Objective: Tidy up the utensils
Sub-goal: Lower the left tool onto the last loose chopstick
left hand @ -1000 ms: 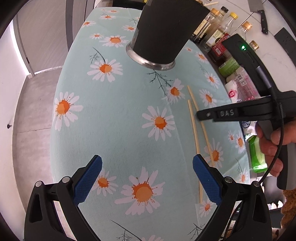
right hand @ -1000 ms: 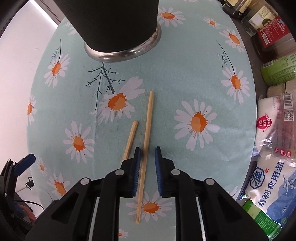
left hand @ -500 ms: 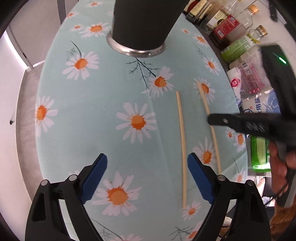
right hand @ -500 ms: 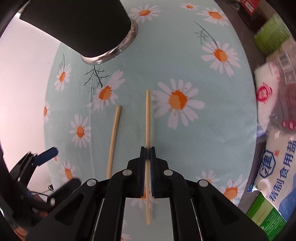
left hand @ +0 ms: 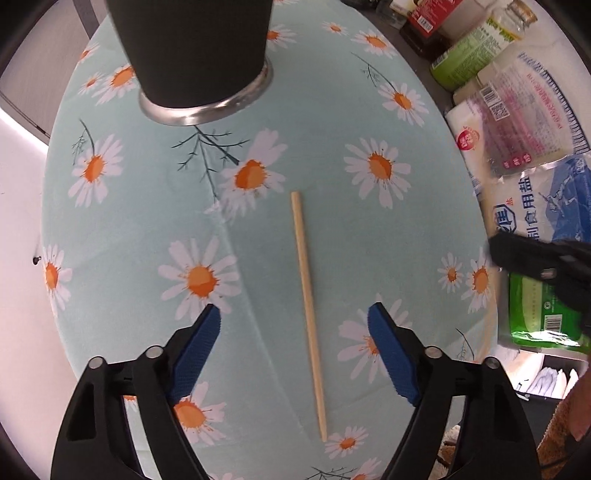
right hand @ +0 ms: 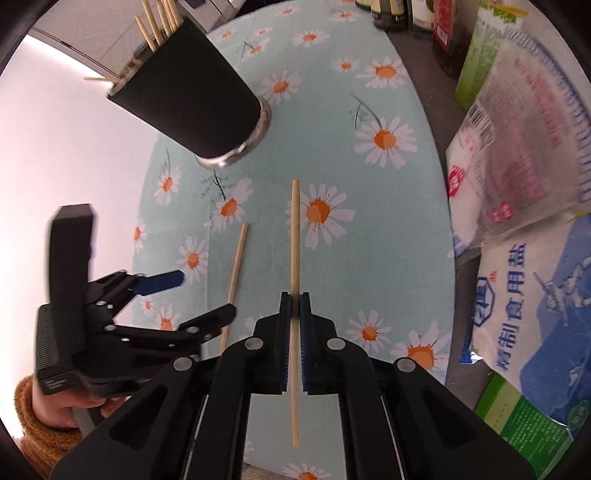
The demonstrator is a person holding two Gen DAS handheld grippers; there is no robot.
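A wooden chopstick is clamped between the blue pads of my right gripper, lifted off the daisy tablecloth. A second chopstick lies flat on the cloth, lengthwise between the fingers of my left gripper. Those jaws are closing and stand well apart from the stick, touching nothing. In the right wrist view the same lying chopstick and the left gripper show at the left. The black holder with a steel base stands at the back, several chopsticks inside it.
Bags of salt and other packets crowd the right edge of the table. Bottles stand at the back right. A hand in a mustard sleeve holds the left gripper. The cloth's left edge drops to the floor.
My right gripper shut on one chopstick and raised it off the cloth. My left gripper slid right over the remaining chopstick while its jaws narrowed.
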